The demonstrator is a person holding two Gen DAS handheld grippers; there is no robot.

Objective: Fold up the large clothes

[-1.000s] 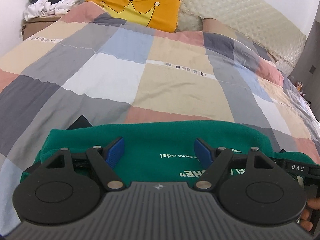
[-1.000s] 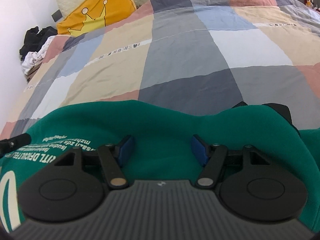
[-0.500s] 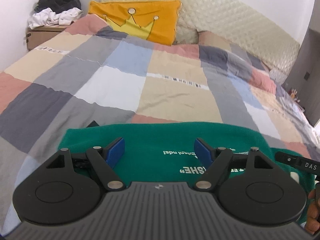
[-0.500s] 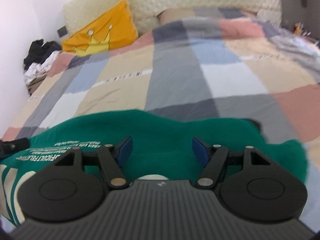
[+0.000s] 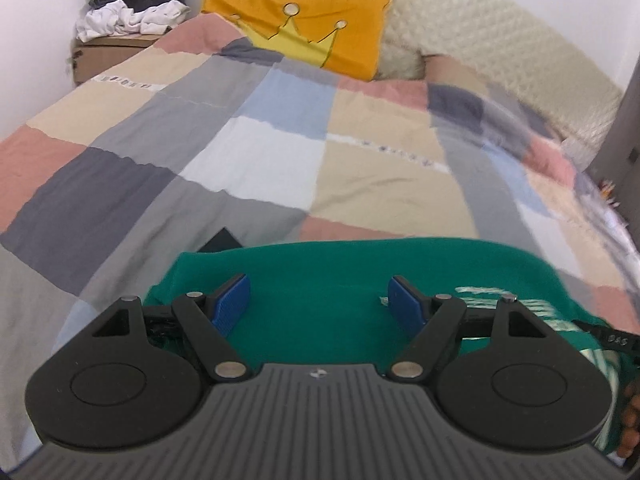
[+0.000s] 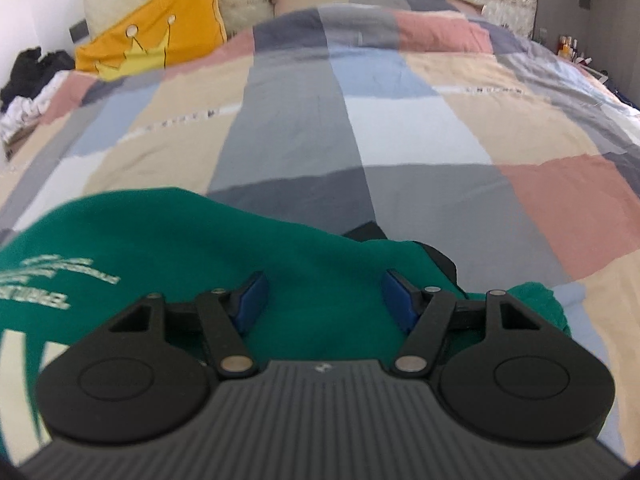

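1. Sweatshirt, green, lies folded on the bed at 6 o'clock, now farther below both cameras.
2. Left hand-held gripper and right hand-held gripper hang released, empty, lifting away: fold likely finished.

My left claw and right claw look alike: ribbed grey housing, black disc-shaped links with silver rivets, and ridged blue pads.
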